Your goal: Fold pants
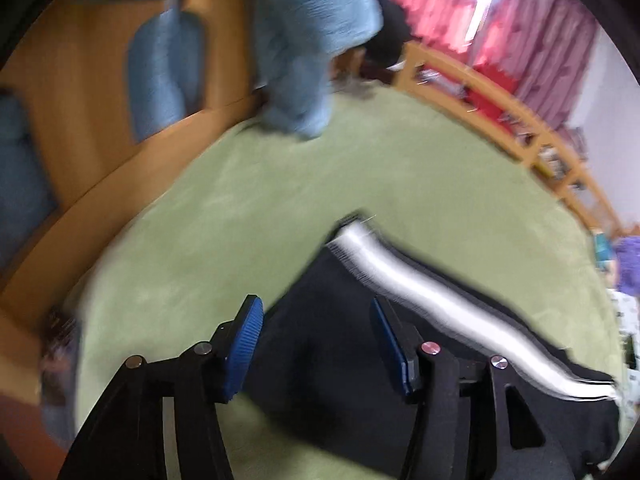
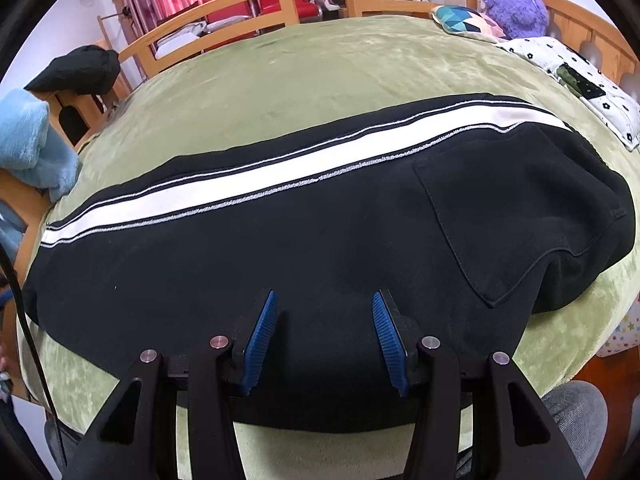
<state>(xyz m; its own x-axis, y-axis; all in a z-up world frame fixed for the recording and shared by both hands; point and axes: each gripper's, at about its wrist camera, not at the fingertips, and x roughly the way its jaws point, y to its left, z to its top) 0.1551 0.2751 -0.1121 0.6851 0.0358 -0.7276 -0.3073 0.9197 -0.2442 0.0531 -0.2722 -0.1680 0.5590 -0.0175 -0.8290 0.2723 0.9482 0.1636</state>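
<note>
Black pants [image 2: 320,248] with a white side stripe [image 2: 248,184] lie flat across the green bed cover [image 2: 320,68], back pocket up at the right. My right gripper [image 2: 325,300] is open and empty, just above the pants' near edge. In the blurred left wrist view the pants' leg end [image 1: 336,344] lies on the green cover [image 1: 224,208]. My left gripper [image 1: 316,312] is open and empty over that end, its left finger [image 1: 244,344] over the bare cover.
A light blue blanket [image 2: 32,140] hangs over the wooden bed frame [image 2: 240,4] at the left; it also shows in the left wrist view [image 1: 312,32]. A black cloth [image 2: 80,68], a purple plush toy [image 2: 516,0], pillows and a white patterned cloth [image 2: 576,76] lie around the bed's edges.
</note>
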